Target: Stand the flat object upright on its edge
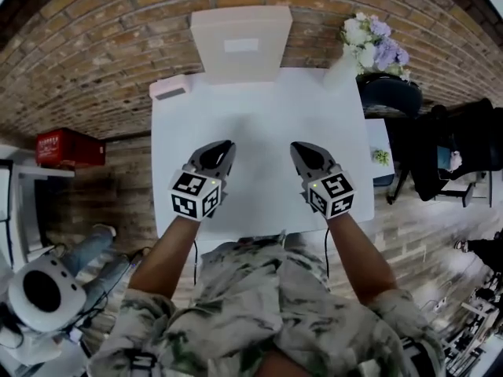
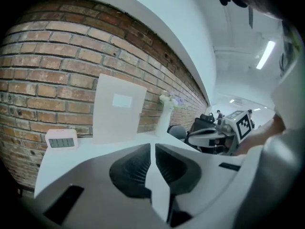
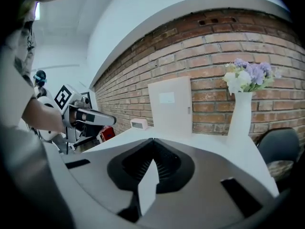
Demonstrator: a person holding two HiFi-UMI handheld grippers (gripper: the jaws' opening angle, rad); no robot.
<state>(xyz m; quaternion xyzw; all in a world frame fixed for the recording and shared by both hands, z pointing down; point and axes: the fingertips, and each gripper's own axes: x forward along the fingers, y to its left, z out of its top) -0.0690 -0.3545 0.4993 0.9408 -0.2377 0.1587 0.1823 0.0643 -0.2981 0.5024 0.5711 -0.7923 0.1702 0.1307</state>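
we begin nearest, at the camouflage shirt (image 1: 259, 305), from which both bare forearms reach out over the near edge of the white table (image 1: 259, 108)

the left gripper (image 1: 229, 144) hangs above the table's near left part and the right gripper (image 1: 295, 146) above its near right part, side by side and well apart, both pointing toward the table's far edge and tipped a little downward, marker cubes on top

in its own view the left gripper's (image 2: 152, 144) jaws stand nearly together, with only a thin slit between the ribbed pads and nothing in it; the right gripper's (image 3: 153, 140) jaws meet at the tips, empty too

the table's middle is bare white

at the table's far edge the flat white board (image 1: 242, 45) stands on its edge in front of the brick wall (image 1: 94, 45), clear of both grippers

a small white display (image 1: 171, 87) sits at the table's far left corner, and a white vase of pale flowers (image 1: 376, 44) at its far right corner

left of the table is a red box (image 1: 69, 148), right of it a dark chair (image 1: 391, 93) on wooden flooring
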